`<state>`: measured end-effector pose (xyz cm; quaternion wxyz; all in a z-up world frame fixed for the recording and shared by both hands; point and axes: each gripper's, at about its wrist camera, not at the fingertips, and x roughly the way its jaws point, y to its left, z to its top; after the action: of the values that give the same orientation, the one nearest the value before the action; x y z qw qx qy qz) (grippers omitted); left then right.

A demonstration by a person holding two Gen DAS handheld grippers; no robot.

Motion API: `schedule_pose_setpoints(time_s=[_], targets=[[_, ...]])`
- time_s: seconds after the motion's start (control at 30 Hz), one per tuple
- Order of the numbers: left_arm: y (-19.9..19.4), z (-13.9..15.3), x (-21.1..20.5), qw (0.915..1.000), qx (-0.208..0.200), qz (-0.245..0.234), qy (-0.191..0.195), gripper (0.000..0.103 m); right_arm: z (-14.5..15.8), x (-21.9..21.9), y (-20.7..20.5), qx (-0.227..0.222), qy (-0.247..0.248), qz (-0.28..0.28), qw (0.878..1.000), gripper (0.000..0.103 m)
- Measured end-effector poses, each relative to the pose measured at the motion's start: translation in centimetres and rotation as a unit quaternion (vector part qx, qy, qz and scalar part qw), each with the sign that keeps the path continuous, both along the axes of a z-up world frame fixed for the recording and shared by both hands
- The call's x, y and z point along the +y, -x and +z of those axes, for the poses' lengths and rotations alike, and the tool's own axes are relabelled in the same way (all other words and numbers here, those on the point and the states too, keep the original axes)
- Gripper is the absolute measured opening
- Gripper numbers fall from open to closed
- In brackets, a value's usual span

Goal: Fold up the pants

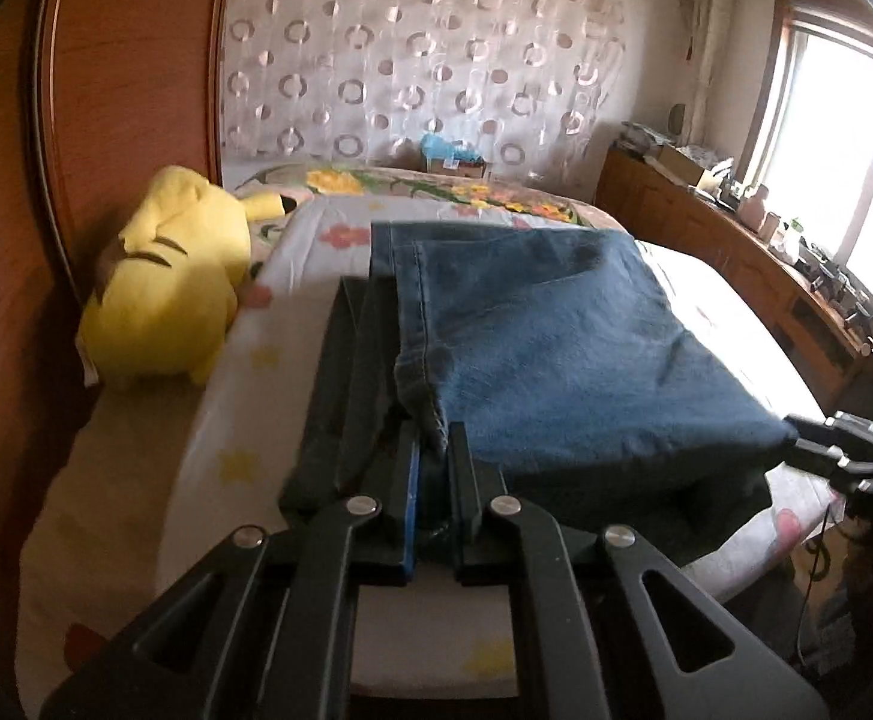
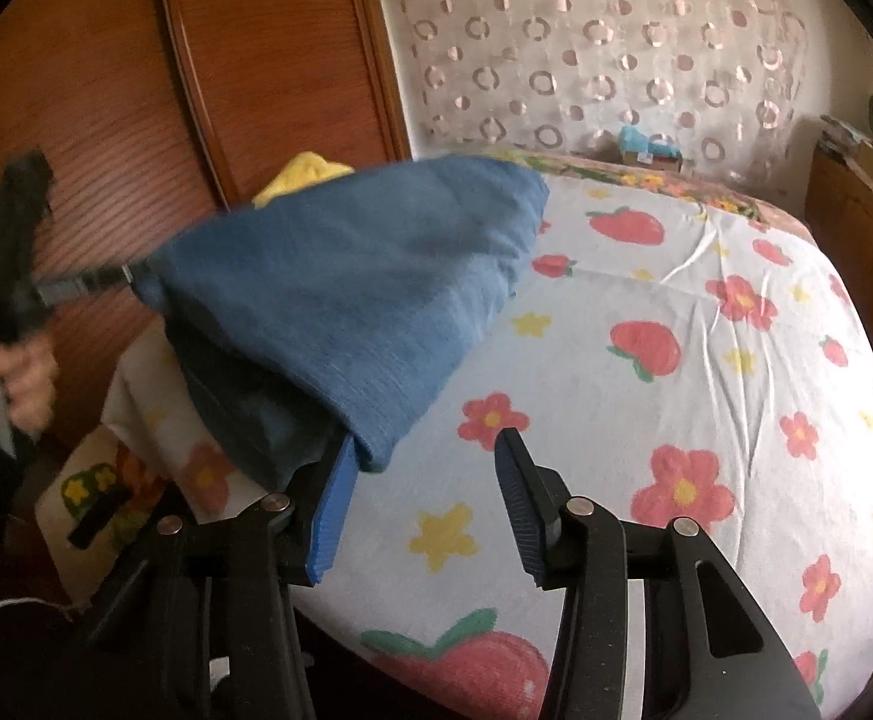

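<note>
Yellow plush toy [image 1: 166, 276] lying at the bed's edge, against the wooden wardrobe [image 1: 106, 90]. Flower-and-strawberry bedsheet [image 2: 676, 360] spread over the bed. Sheer curtain [image 1: 424, 48] with ring pattern behind. Cluttered wooden cabinet [image 1: 736, 264] under a bright window [image 1: 844, 144]. Small box [image 1: 457, 165] with something blue on it beyond the bed.
</note>
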<state>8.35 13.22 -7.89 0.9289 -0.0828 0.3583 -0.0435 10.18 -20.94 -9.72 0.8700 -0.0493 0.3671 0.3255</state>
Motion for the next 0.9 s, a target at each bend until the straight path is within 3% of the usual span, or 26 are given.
schedule_pose_setpoints(time_s=[0.1, 0.13, 0.2, 0.4, 0.6, 0.73, 0.83, 0.9], targets=[[0.2, 0.5, -0.6, 0.9999, -0.010, -0.006, 0.005, 0.006, 1.2, 0.7, 0.2, -0.017, 0.000, 0.000, 1.000, 0.049], [0.3, 0.9, -0.8, 0.9998, -0.016, -0.007, 0.005, 0.006, 1.4, 1.0, 0.3, -0.018, -0.004, 0.006, 1.000, 0.059], [0.3, 1.9, -1.0, 0.9995, -0.029, -0.010, 0.004, 0.006, 1.5, 1.7, 0.6, -0.019, -0.010, 0.014, 1.000, 0.068], [0.3, 5.0, -1.2, 0.9975, -0.068, -0.019, 0.006, 0.006, 0.8, 4.8, 0.7, -0.032, 0.016, 0.020, 0.999, 0.070], [0.3, 6.5, -1.3, 0.9953, -0.097, -0.010, -0.003, 0.006, -0.4, 6.9, -1.2, -0.043, 0.068, -0.016, 0.997, 0.070], [0.2, 5.7, -1.1, 0.9963, -0.084, -0.008, -0.017, 0.006, -1.9, 4.7, -1.8, -0.029, 0.106, -0.057, 0.992, 0.070], [0.1, 3.6, -0.6, 0.9984, -0.056, -0.001, -0.013, 0.006, -3.1, 1.9, -2.1, 0.018, 0.078, -0.065, 0.995, 0.070], [0.0, 1.6, -0.4, 0.9993, -0.029, 0.006, -0.023, 0.006, -3.4, 1.3, -1.8, 0.025, 0.071, -0.063, 0.995, 0.070]])
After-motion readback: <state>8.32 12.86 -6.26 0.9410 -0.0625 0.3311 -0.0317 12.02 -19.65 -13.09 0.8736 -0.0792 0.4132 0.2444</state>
